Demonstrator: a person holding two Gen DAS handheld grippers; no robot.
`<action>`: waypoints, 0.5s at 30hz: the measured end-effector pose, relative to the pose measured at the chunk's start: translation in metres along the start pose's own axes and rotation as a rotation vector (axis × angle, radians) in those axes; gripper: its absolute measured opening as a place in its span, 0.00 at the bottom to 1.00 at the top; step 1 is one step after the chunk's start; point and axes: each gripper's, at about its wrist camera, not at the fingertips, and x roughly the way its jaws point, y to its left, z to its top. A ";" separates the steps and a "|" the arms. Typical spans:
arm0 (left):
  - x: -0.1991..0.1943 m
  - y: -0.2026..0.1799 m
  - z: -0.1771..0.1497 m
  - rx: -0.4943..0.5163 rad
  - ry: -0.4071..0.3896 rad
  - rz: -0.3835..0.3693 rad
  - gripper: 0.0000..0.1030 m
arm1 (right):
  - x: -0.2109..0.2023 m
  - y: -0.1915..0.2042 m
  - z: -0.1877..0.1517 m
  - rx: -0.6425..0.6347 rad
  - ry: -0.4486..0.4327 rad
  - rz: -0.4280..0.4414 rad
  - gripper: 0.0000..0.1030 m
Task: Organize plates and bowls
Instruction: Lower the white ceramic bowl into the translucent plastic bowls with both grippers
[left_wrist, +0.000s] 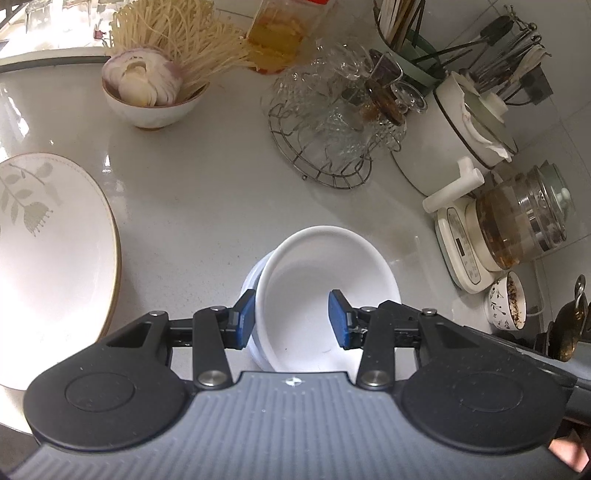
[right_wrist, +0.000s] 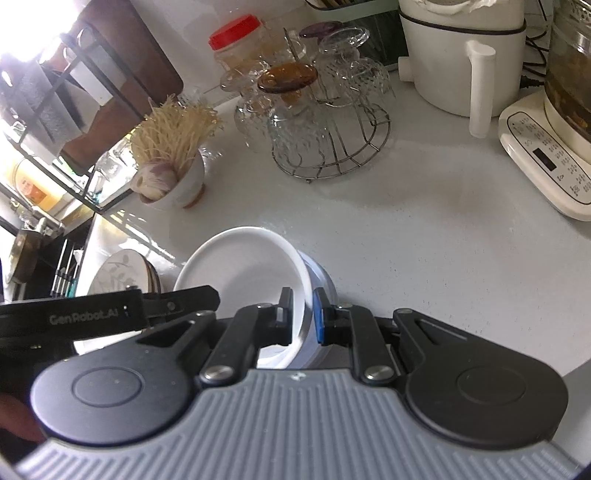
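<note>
Bowl (left_wrist: 328, 284) sits tilted in a 2nd bowl (right_wrist: 319, 280) on the bench (left_wrist: 207, 199), beside plate (left_wrist: 55, 258). My right gripper (right_wrist: 303, 317) fingers pinch its rim; left gripper (left_wrist: 291, 319) fingers spread, one inside, one outside

Left wrist view looks steeply down onto the counter (left_wrist: 207, 192) from above, close over the white bowl (left_wrist: 325, 295), facing the tiled back wall. Right wrist view sits lower and shallower, tight on the same white bowl (right_wrist: 243, 273), facing back-left toward a rack. Shared: the bowl, glass rack (left_wrist: 325, 122) (right_wrist: 317, 122), onion bowl (left_wrist: 151, 92) (right_wrist: 173, 177), leaf plate (left_wrist: 48, 258) (right_wrist: 118, 273).
</note>
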 end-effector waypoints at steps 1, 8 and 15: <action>-0.001 0.000 0.001 -0.001 -0.003 0.019 0.45 | 0.000 -0.001 0.000 0.006 0.001 -0.007 0.15; -0.006 0.009 0.003 -0.023 -0.003 0.042 0.49 | -0.004 -0.009 0.006 0.042 -0.011 0.018 0.16; 0.011 0.010 -0.003 -0.029 0.027 0.023 0.49 | 0.002 -0.022 0.010 0.086 -0.014 0.037 0.53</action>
